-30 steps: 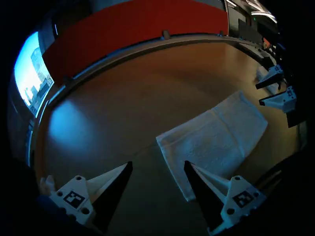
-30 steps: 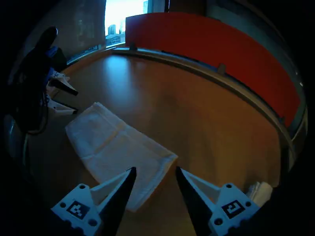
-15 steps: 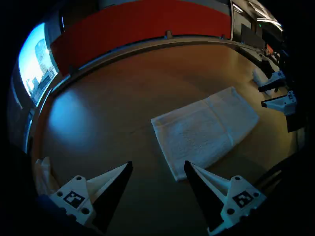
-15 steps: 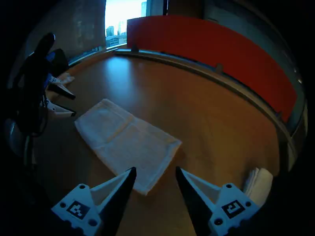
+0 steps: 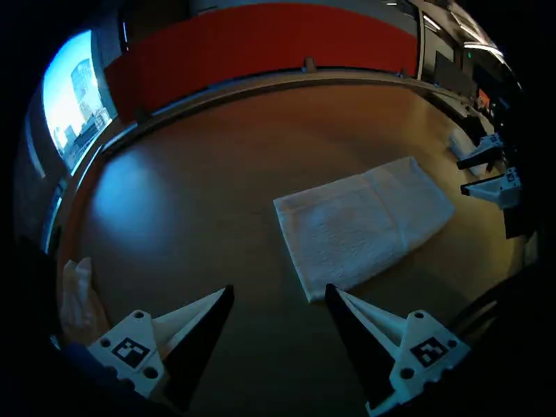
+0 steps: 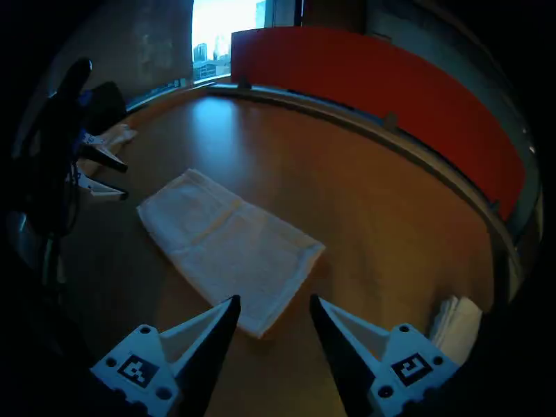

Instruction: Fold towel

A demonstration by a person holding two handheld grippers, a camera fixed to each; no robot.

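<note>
- Left gripper view: the left gripper (image 5: 278, 288) is at 6 o'clock. Its fingers are spread wide, with nothing between them.
- The towel (image 5: 365, 222) is white and folded. It lies flat on the brown wood table (image 5: 208, 181), a bit toward 3 o'clock from the middle.
- The right gripper (image 5: 460, 177) is at 3 o'clock, near the far end of the towel. Its fingers are spread too and hold nothing.
- A long red wall (image 5: 264, 35) runs along the back of the table at 12 o'clock. A bright window (image 5: 69, 97) is at 10 o'clock and makes a blue shine on the wood.
- A crumpled white cloth (image 5: 76, 299) sits at 8 o'clock.
- Right gripper view: the right gripper (image 6: 274, 299) is at 6 o'clock, fingers apart, with nothing in them.
- The towel (image 6: 229, 243) lies just past the fingertips and stretches off toward 10 o'clock.
- The left gripper (image 6: 125, 184) is at 9 o'clock, near the towel's far end.
- The window (image 6: 222, 35) is at 12 o'clock and the red wall (image 6: 389, 76) at 1 o'clock.
- A small white pile (image 6: 455, 326) sits on the table (image 6: 361, 208) at 4 o'clock.
</note>
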